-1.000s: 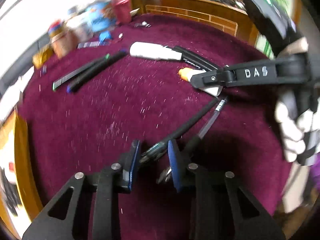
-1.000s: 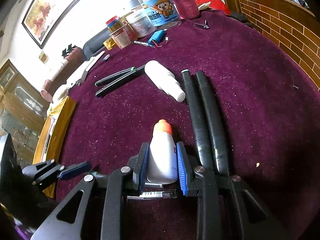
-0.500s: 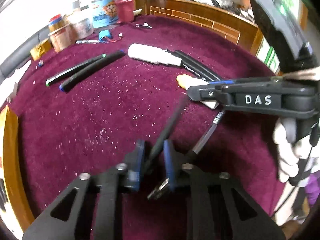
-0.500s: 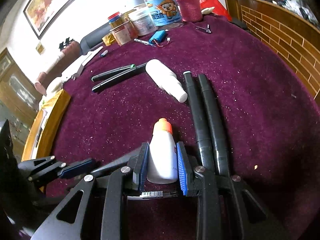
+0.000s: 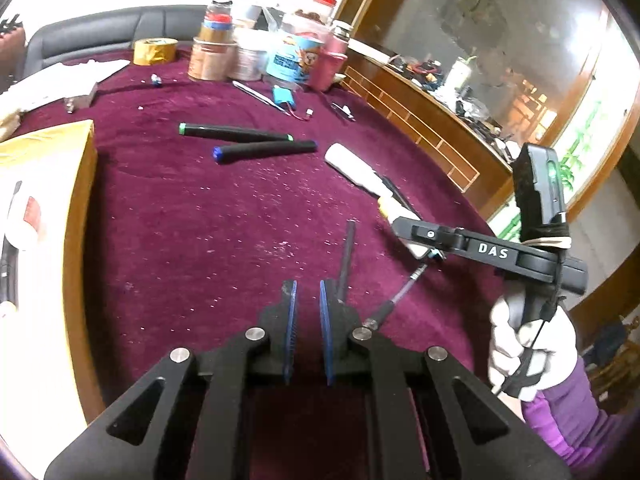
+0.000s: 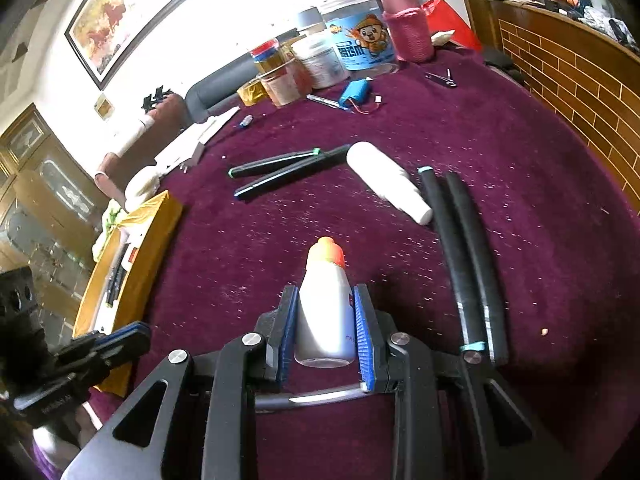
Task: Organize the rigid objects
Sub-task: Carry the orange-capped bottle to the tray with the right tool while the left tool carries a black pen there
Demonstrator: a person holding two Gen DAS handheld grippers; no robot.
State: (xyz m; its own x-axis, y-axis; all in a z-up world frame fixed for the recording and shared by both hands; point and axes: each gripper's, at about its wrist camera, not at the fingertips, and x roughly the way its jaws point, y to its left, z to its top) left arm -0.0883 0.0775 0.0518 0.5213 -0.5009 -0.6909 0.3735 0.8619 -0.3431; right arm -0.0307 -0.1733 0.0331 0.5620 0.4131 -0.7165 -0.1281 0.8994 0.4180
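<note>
My left gripper (image 5: 307, 292) is open a small gap with nothing between its blue pads, low over the purple cloth. A thin dark pen (image 5: 346, 256) lies just right of its right finger, and a second pen (image 5: 394, 302) lies beyond that. My right gripper (image 6: 325, 300) is shut on a white bottle with an orange cap (image 6: 326, 300); it shows in the left wrist view (image 5: 416, 236) too. A white tube (image 6: 390, 182) and two long black rods (image 6: 464, 264) lie ahead on the right. Two black markers (image 5: 248, 140) lie farther back.
A yellow-rimmed box (image 6: 132, 268) with items in it sits at the table's left edge. Jars, tape, a pink bottle (image 6: 408, 28) and a blue battery pack (image 6: 354, 94) crowd the back. A wooden ledge (image 6: 572, 80) borders the right side.
My left gripper let go of the thin dark pen, opened slightly and swung left; the pen now lies beside its right finger. My right gripper still holds the bottle.
</note>
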